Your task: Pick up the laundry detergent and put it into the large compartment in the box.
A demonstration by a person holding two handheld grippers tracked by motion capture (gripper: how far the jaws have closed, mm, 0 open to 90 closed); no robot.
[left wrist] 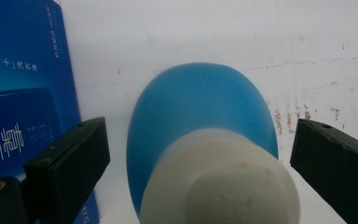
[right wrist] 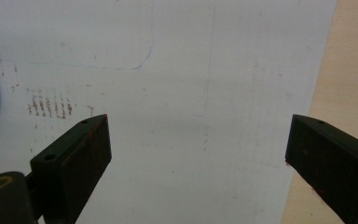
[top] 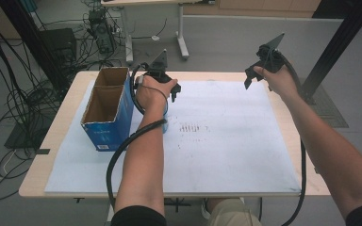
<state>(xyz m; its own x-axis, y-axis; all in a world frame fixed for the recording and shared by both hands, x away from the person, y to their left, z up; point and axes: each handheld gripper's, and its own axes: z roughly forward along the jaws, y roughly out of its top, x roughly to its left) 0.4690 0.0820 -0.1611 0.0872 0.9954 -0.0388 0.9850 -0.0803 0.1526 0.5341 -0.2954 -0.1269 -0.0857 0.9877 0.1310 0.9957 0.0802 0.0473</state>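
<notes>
blue plastic with a white cap, the bottle (left wrist: 200, 140) stood between the jaws of the left gripper (left wrist: 200, 158), cap end toward the camera, on the white sheet (left wrist: 214, 37) just beside the blue carton (left wrist: 23, 93). the black jaws were spread wide on either side of it, a clear gap at each flank, so nothing was clamped. in the high view the left gripper (top: 162, 77) hung over the sheet next to the open carton (top: 106, 108), the bottle mostly hidden under the hand.

the likely trouble was a lopsided close: the bottle sat nearer the left jaw than the right, so one pad would probably meet it first and shove or tip it against the carton. its rounded, smooth body could also squirt out of a grip taken too near the cap.

the right gripper (top: 264, 63) was held up over the far right corner of the table (top: 37, 183), well apart from the bottle; its own view showed its jaws spread over bare sheet, gripping nothing.
</notes>
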